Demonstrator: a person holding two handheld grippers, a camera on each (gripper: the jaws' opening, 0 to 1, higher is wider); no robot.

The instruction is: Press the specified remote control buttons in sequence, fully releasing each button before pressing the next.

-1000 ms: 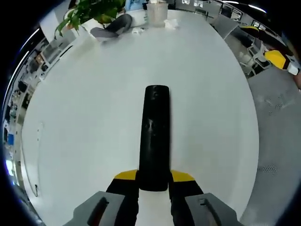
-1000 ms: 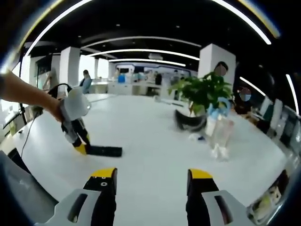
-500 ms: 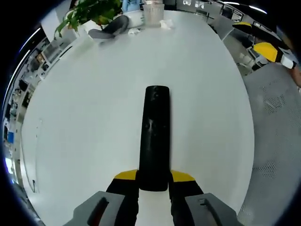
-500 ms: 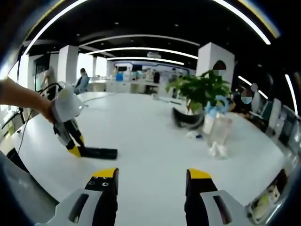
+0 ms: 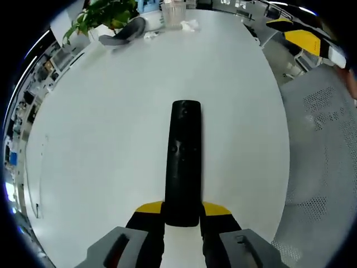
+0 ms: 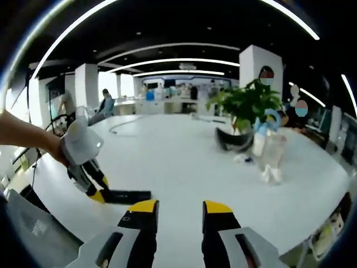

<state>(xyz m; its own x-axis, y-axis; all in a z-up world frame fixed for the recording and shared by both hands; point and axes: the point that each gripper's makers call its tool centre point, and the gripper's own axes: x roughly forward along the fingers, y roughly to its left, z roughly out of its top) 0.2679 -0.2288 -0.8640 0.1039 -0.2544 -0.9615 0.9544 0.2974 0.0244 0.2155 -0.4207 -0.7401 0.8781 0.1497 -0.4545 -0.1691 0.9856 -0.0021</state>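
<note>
A long black remote control (image 5: 183, 162) lies lengthwise on the white table (image 5: 100, 145), and my left gripper (image 5: 182, 215) is shut on its near end. In the right gripper view the same remote (image 6: 129, 196) lies flat at the lower left, where the left gripper (image 6: 99, 192) grips it under a person's hand (image 6: 53, 148). My right gripper (image 6: 180, 207) hovers above the table's near part, right of the remote. It is open with a narrow gap between its yellow-tipped jaws, which hold nothing.
At the far end of the table stand a potted plant (image 6: 245, 106), a dark curved object (image 6: 233, 139), a clear container (image 6: 270, 156) and crumpled tissue (image 6: 244, 159). A cable (image 6: 125, 125) lies further back. The floor (image 5: 318, 145) drops off beyond the table's right edge.
The right gripper's jaws have come closer together and its view has shifted slightly. The left gripper still holds the remote in the same place.
</note>
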